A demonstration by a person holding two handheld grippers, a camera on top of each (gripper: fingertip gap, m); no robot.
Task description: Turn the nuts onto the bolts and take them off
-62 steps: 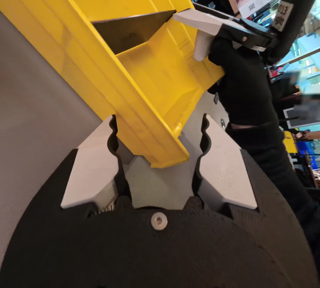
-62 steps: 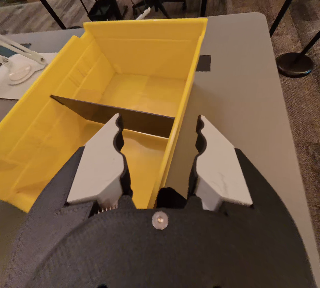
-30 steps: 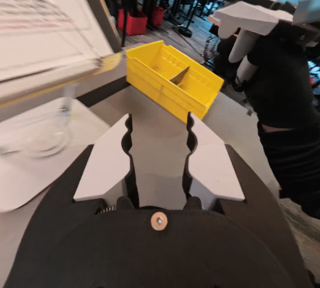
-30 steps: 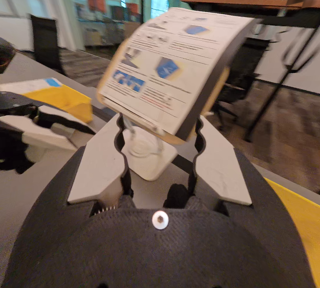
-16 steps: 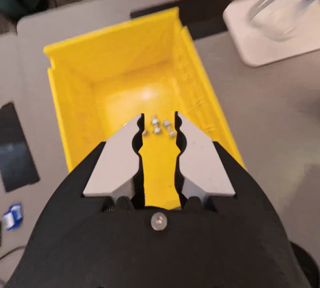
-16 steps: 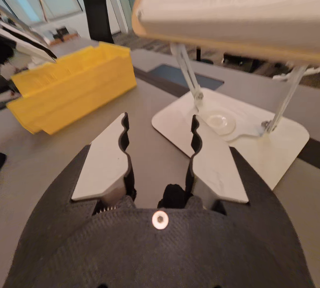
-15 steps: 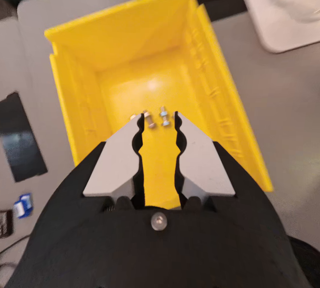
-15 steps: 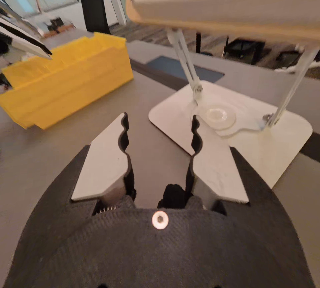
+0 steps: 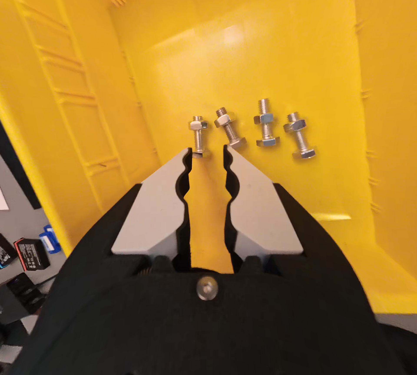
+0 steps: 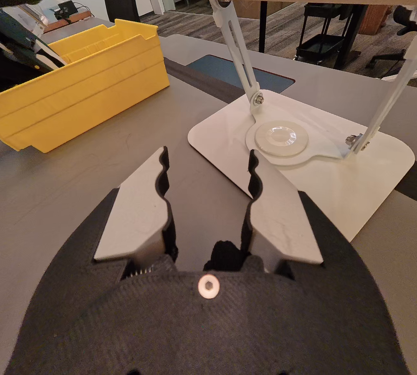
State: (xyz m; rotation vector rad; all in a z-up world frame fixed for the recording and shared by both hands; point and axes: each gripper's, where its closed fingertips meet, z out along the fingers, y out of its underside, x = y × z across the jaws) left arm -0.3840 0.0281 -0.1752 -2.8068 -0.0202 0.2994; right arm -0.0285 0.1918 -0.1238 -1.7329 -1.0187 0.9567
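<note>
Left gripper point(image 9: 206, 149) now nearer four bolts point(image 9: 251, 130), threaded ends away.

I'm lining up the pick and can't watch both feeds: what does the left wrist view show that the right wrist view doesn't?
Left only: four bolts with nuts on, lying on the bin floor, left gripper open just short of the leftmost bolt.
Right only: right gripper open over the table, white stand.
Both: the yellow bin.

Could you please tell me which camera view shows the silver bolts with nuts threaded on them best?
The left wrist view: four silver bolts with nuts lie side by side on the floor of the yellow plastic bin. The right wrist view shows only that bin's outer wall; the bolts are hidden.
</note>
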